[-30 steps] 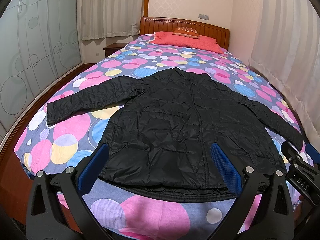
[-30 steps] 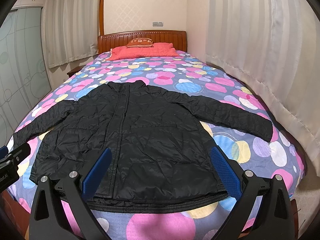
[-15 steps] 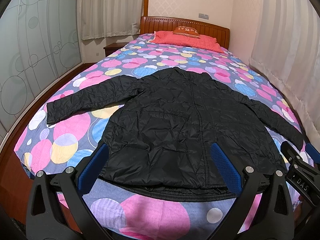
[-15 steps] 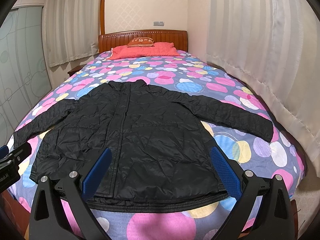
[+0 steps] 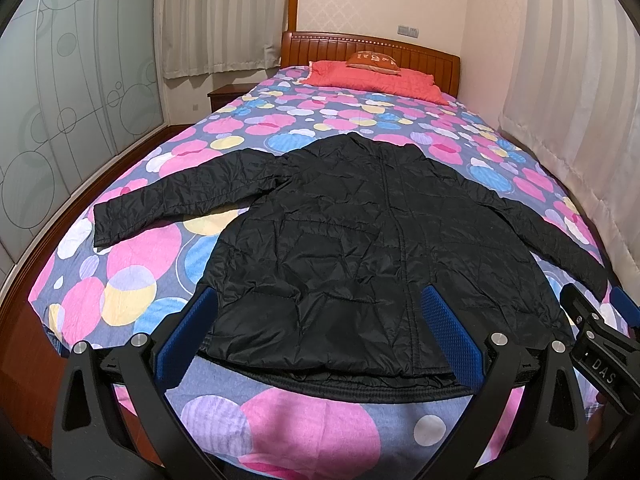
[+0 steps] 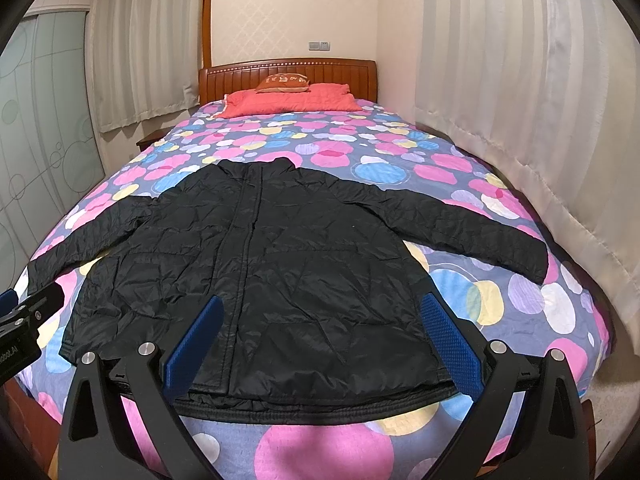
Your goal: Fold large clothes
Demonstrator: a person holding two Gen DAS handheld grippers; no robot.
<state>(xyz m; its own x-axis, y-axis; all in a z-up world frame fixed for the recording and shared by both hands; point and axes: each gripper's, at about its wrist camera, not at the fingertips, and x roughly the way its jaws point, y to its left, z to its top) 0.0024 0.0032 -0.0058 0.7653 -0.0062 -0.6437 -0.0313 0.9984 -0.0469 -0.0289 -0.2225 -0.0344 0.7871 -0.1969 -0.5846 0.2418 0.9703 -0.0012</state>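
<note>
A black quilted jacket (image 5: 360,248) lies flat and front-up on the bed, both sleeves spread out, hem toward me. It also shows in the right wrist view (image 6: 280,272). My left gripper (image 5: 320,336) is open and empty, hovering above the hem's left half. My right gripper (image 6: 320,340) is open and empty above the hem's right half. The right gripper shows at the right edge of the left wrist view (image 5: 596,344); the left gripper shows at the left edge of the right wrist view (image 6: 24,320).
The bed (image 5: 132,264) has a quilt with pink, blue and yellow circles. A red pillow (image 5: 372,80) and wooden headboard (image 5: 360,44) are at the far end. Curtains (image 6: 520,120) hang along the right side. Frosted sliding doors (image 5: 60,100) stand left.
</note>
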